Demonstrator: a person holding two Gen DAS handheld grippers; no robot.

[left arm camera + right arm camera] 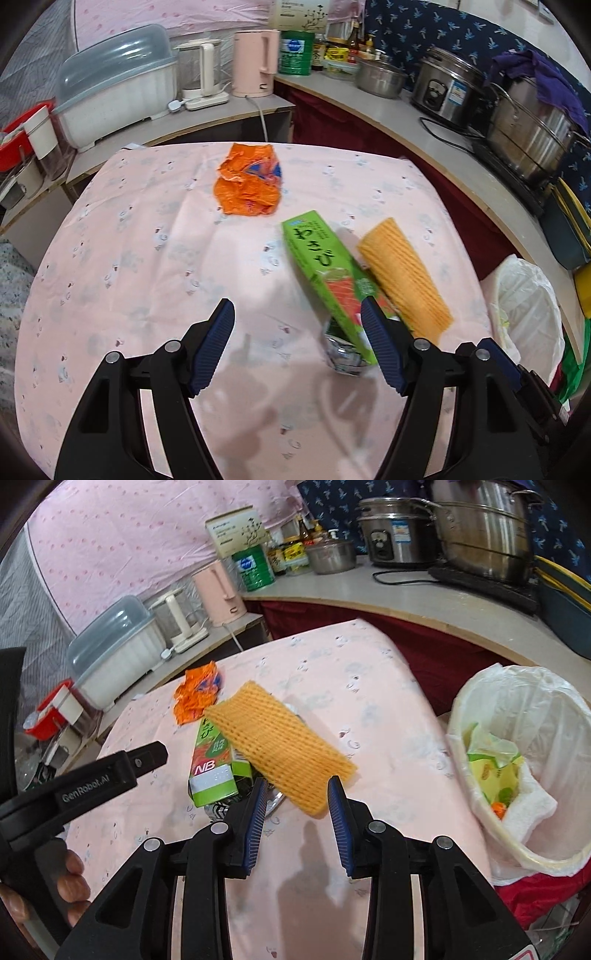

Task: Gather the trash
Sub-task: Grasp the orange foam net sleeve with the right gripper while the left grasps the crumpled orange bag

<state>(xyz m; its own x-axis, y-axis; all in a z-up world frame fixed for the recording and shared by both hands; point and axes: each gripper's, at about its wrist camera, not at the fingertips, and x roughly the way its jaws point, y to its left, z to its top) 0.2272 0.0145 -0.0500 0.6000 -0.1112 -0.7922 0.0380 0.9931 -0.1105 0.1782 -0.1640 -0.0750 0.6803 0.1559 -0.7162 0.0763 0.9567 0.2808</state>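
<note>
Left gripper (297,339): fingers spread wide and holding nothing, poised low over the tabletop (147,229); its right finger sits in front of the near end of the green box (325,273), lower centre of the left view, so I judge it is lining up for that piece.
Right gripper (297,808): fingers partly open and empty, the near end of the yellow foam net (280,742) just ahead of the gap in the middle of the right view; whether a finger touches it I cannot tell.
Trash on the tabletop: foam net lying across the green box, a crumpled silvery wrapper (343,354) under the box's near end, an orange wrapper (249,181) well apart, further up the frame.
Look of the net: soft ribbed sleeve, flattened, blurred.
Bin (517,842): white-lined, right edge of the right view, beside the tabletop, already holding scraps; placed for a short drop.
</note>
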